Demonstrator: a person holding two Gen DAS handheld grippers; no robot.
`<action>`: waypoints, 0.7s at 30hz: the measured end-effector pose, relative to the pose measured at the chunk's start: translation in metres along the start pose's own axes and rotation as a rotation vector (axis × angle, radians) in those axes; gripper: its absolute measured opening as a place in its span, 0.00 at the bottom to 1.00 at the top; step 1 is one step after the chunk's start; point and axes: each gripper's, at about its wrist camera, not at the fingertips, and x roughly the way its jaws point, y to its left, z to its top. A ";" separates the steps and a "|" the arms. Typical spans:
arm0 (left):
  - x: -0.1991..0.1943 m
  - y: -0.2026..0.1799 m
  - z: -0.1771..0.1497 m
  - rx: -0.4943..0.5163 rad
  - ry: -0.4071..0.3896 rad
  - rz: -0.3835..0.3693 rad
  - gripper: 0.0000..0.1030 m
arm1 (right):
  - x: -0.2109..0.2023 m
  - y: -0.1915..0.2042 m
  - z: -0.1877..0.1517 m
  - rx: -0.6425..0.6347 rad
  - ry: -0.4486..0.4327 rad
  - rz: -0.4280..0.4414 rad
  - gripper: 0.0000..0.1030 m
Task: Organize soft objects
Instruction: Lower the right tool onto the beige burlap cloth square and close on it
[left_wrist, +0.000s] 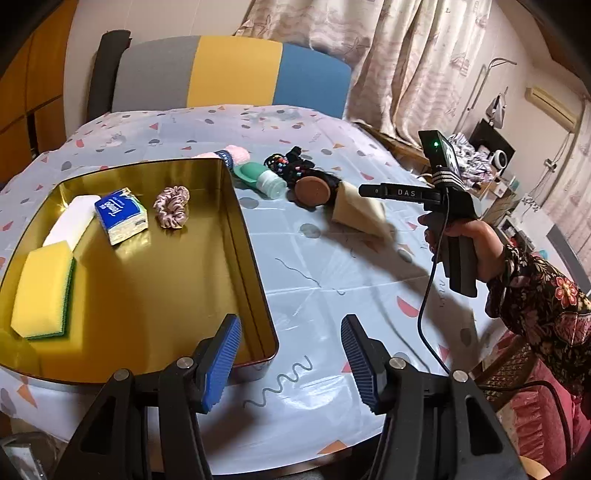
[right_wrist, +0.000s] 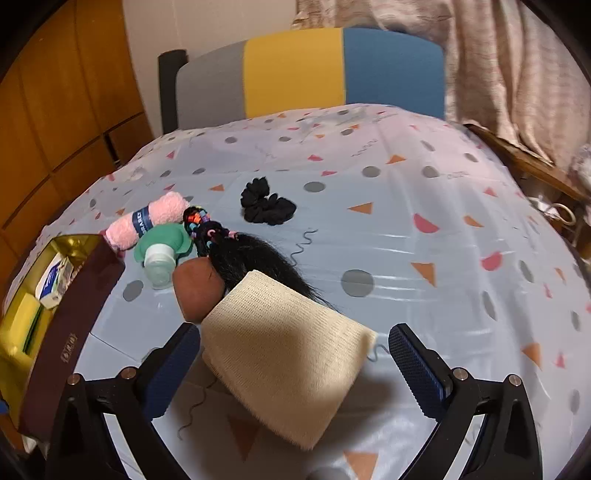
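Observation:
A gold tin tray (left_wrist: 243, 221) holds a yellow sponge (left_wrist: 42, 288), a white block (left_wrist: 72, 219), a blue tissue pack (left_wrist: 122, 214) and a pink scrunchie (left_wrist: 171, 206). My left gripper (left_wrist: 291, 362) hovers open and empty over the tray's near right corner. A cream knitted cloth (right_wrist: 284, 362) lies flat on the table. My right gripper (right_wrist: 295, 365) stands wide open around it, with the cloth between the fingers and neither pad pressing it. In the left wrist view the right gripper (left_wrist: 369, 192) hangs above the cream cloth (left_wrist: 358, 212).
Beyond the cloth lie a brown round puff (right_wrist: 194, 291), a black hairpiece with coloured bands (right_wrist: 240, 254), a green holder with a clear bottle (right_wrist: 159, 254), a pink rolled towel (right_wrist: 144, 219) and a black scrunchie (right_wrist: 266, 206). A striped chair (right_wrist: 306, 70) stands behind the table.

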 end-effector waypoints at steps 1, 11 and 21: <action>0.001 -0.001 0.001 -0.005 0.003 0.005 0.56 | 0.004 -0.001 0.000 -0.005 0.001 0.013 1.00; 0.020 -0.023 0.013 0.000 0.052 0.014 0.56 | 0.047 0.000 -0.010 -0.102 0.177 0.149 1.00; 0.034 -0.044 0.049 -0.010 0.026 0.029 0.56 | 0.043 -0.001 -0.006 -0.061 0.225 0.114 0.38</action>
